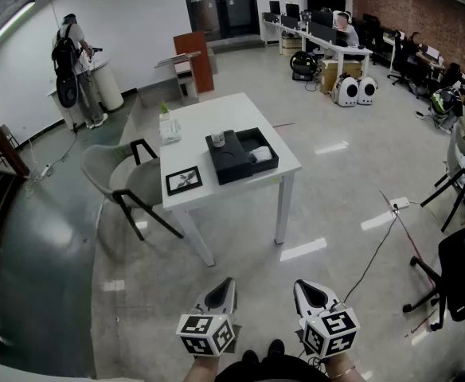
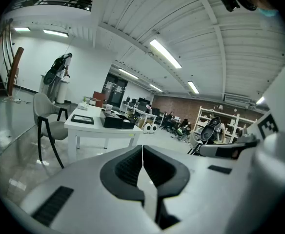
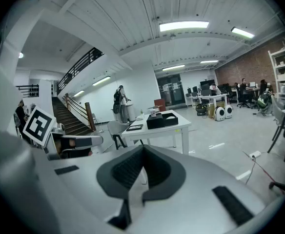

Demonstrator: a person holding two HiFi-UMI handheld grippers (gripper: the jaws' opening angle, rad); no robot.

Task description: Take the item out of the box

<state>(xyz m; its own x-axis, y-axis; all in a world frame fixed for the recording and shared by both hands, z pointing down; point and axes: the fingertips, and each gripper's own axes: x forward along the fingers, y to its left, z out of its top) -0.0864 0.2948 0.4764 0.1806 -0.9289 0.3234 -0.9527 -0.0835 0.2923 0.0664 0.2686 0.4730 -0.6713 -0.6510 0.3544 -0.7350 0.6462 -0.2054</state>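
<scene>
Left gripper (image 1: pixel 223 286) and right gripper (image 1: pixel 302 287) are both clenched shut with nothing in them. The black box (image 1: pixel 240 156) with the white item (image 1: pixel 262 153) sits on the worktop (image 1: pixel 216 118), well ahead of both.

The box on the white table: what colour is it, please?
Black box, clearest in head view.

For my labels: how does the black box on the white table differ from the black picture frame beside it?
The open black box is larger and taller; the black picture frame is smaller and lies flat. The box holds a white item; the frame shows a picture. Both are black, on the white table.
</scene>
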